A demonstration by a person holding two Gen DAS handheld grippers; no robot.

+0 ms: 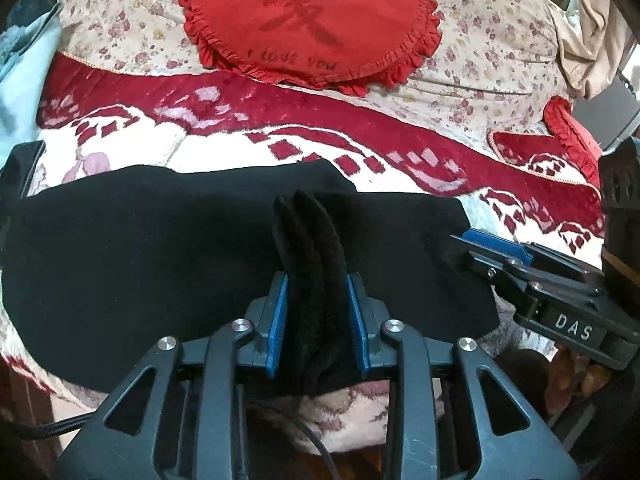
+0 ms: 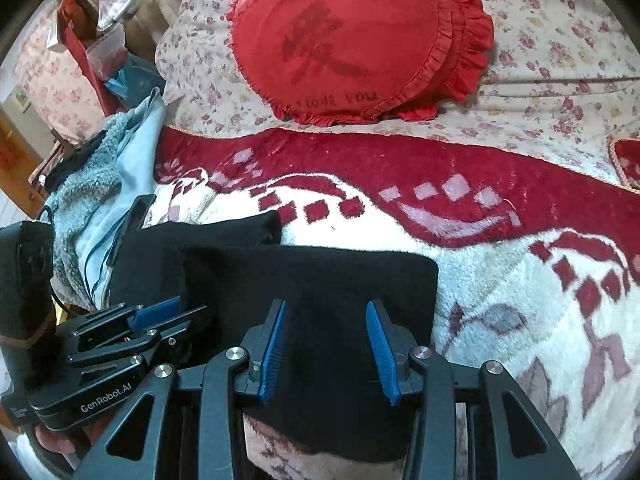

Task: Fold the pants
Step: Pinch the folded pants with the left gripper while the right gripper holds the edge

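Here, pants (image 1: 160,256) between left hand-held gripper (image 1: 316,316)

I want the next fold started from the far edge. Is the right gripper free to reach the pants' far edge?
Probably yes: the right gripper is open over the black pants, nothing blocking their far edge; the left gripper grips a bunched fold alongside.

The left gripper (image 1: 316,320) hides the pants (image 1: 140,256) fabric pinched between its pads. The red pillow (image 1: 308,20) is cut off at the top edge. Clutter (image 2: 92,40) at upper left stays too blurred to identify.
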